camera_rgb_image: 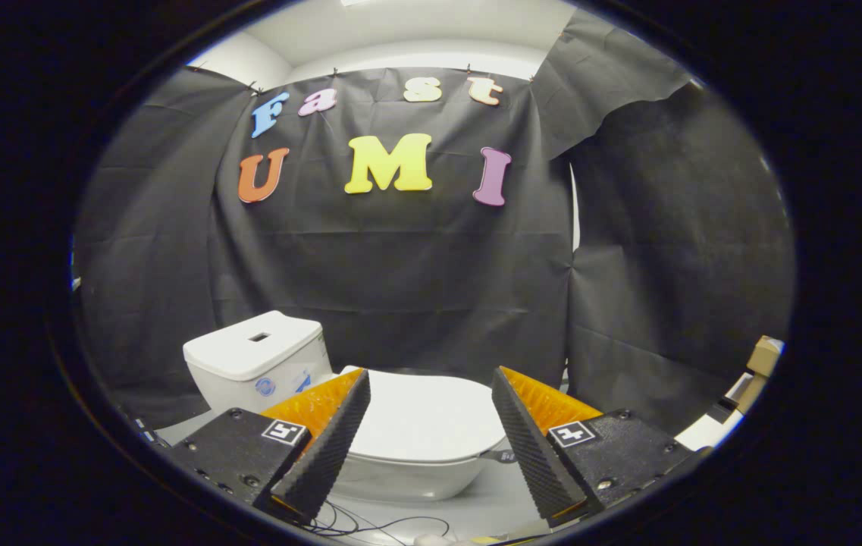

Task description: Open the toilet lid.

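A white toilet stands on the floor against the black cloth wall, seen from its side. Its lid (423, 413) lies flat, down on the bowl (408, 478). The tank (256, 362) rises to the left of the lid. My gripper (431, 383) is open, its two black ribbed fingers with orange backs spread wide. The left finger (328, 447) overlaps the lid's tank-side end and the right finger (533, 447) sits off the lid's front end. The lid appears between the fingers and a little beyond them. Nothing is held.
Thin black cables (370, 523) lie on the pale floor just below the bowl. A cardboard box (760, 364) and a white edge stand at the far right beside the cloth wall.
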The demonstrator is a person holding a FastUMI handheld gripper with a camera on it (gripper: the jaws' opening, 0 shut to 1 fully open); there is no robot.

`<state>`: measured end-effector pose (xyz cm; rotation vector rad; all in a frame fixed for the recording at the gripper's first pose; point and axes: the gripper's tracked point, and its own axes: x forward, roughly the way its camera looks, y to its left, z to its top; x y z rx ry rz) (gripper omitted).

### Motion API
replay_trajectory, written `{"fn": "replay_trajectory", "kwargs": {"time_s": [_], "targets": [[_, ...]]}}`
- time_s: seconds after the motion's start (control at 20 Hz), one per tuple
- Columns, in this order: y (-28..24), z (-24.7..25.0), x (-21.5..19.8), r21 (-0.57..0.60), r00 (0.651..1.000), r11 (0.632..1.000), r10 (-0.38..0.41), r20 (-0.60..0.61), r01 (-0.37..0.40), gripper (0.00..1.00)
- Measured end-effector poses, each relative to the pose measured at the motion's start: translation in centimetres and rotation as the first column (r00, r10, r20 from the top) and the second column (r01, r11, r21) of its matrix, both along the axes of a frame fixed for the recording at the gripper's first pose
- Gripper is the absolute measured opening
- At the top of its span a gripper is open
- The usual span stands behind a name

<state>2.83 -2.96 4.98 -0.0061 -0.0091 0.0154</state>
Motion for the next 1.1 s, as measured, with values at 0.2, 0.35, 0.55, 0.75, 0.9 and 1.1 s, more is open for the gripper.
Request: {"fn": "replay_trajectory", "kwargs": {"time_s": [0.2, 0.35, 0.55, 0.75, 0.9, 1.1], "targets": [[-2.5, 0.2, 3.4, 0.012, 1.000, 1.000, 0.019, -0.007, -0.019, 1.00], [-5.9, -0.5, 5.9, 0.066, 1.000, 0.998, 0.001, -0.032, 0.001, 1.00], [-10.5, -3.2, 9.5, 0.157, 0.994, 0.988, 0.008, -0.112, 0.010, 1.00], [-14.3, -7.2, 12.8, 0.295, 0.978, 0.955, 0.022, -0.207, 0.041, 0.98], [-16.0, -10.6, 14.4, 0.401, 0.962, 0.913, 0.036, -0.269, 0.078, 1.00], [-15.8, -14.4, 16.1, 0.491, 0.939, 0.869, 0.113, -0.326, 0.065, 1.00]]}}
